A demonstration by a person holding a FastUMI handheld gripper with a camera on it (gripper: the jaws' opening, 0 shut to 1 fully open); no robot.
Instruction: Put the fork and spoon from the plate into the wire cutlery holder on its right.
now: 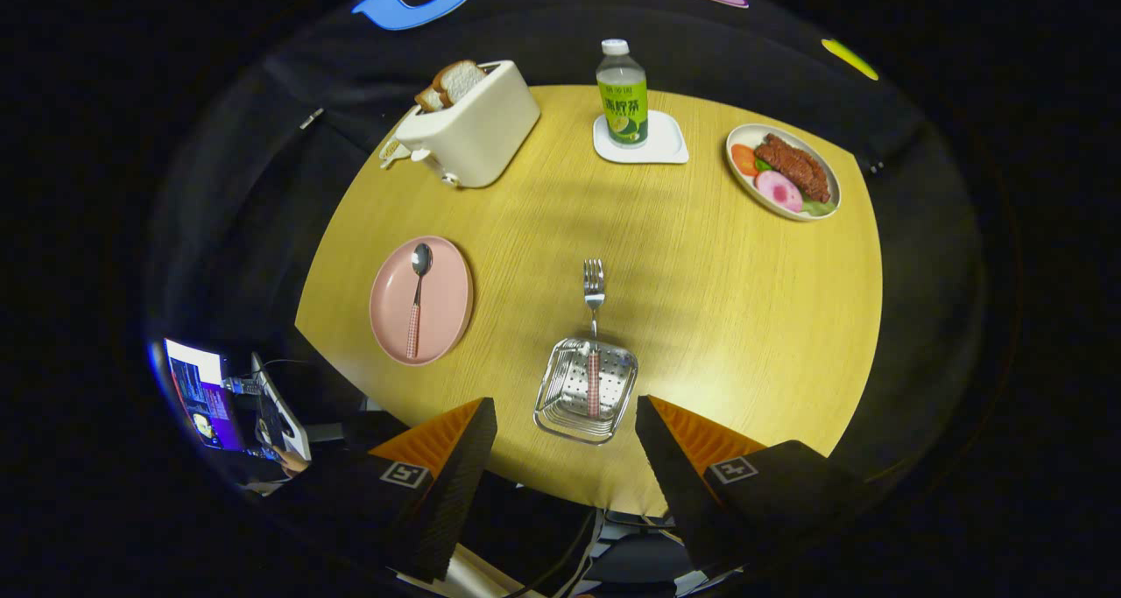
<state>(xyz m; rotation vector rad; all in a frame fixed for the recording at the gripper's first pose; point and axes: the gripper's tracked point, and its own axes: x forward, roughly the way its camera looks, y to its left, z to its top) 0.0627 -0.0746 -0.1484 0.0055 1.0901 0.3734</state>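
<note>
- Gripper view: the gripper (pixel 565 445) hangs high over the yellow table (pixel 718 318), its two fingers spread wide and holding nothing; the wire cutlery holder (pixel 585 390) sits between and just ahead of the fingertips.
- The fork (pixel 594 318) already stands in the holder, handle down inside it and tines leaning out over the far rim toward the middle of the table.
- The spoon (pixel 417 296) lies on the pink plate (pixel 442 305), bowl at the far end, checked handle pointing back toward the gripper. The plate is to the left of the holder, well apart from it.
- Judgement: the fork half looks done and the spoon is the step in hand, not yet begun.
- The next move calls for swinging left over the plate, coming down, and closing the fingers across the spoon's handle.
- How flat the handle lies against the plate is hard to tell from this height; a low handle would likely need the fingertips close to the plate.
</note>
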